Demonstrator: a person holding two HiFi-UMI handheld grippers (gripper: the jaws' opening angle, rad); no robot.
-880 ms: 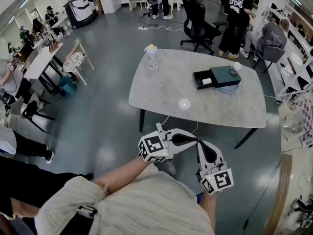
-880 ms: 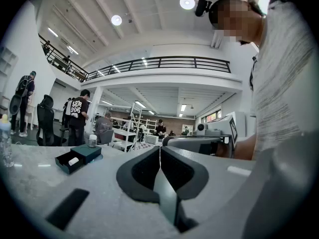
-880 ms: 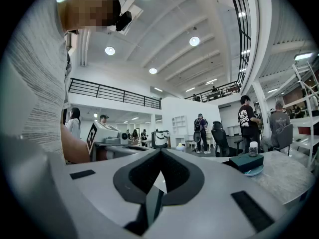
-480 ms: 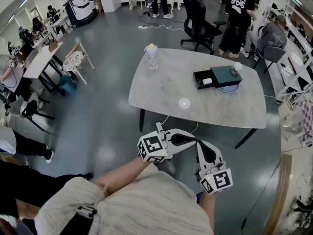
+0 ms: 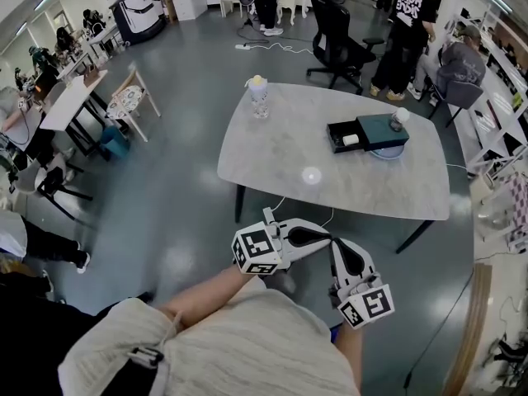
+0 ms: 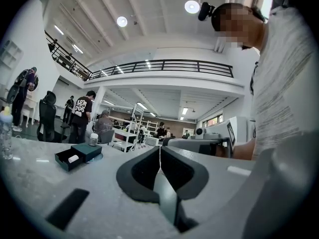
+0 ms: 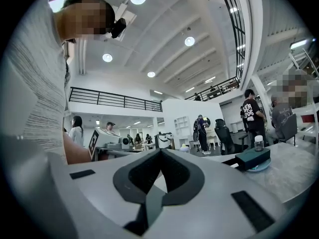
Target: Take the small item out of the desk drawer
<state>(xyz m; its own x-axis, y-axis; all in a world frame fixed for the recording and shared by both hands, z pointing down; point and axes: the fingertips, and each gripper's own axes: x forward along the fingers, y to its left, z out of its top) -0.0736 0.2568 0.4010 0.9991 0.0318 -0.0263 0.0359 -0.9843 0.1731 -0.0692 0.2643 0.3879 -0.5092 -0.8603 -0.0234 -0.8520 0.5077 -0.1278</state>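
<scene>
Both sets of jaws are pressed together with nothing between them: on the left gripper [image 6: 160,148] the two dark pads meet in a thin seam, and it's the same on the right gripper [image 7: 160,151], so neither one carries anything. That looks like a ready stance, tools closed up and tucked in before any reach begins. From the head view the two grippers are level and close in front of the person's torso, angled inward so their tips come nearly together, the left forearm in a pale sleeve [image 5: 206,304] bent across the body. Now out to the target, well apart from both tools: on the far right of the grey table [image 5: 280,147] sits a dark box [image 5: 381,127] on a pale blue plate [image 5: 394,151], and its drawer [image 5: 337,130] is already pulled out toward the left. The small white item [image 5: 350,139] lies inside it in plain sight. A little capped bottle [image 5: 398,116] stands on top of the box, something to avoid bumping. My read is that the job hasn't started, and the next move calls for closing the gap to the table first.
</scene>
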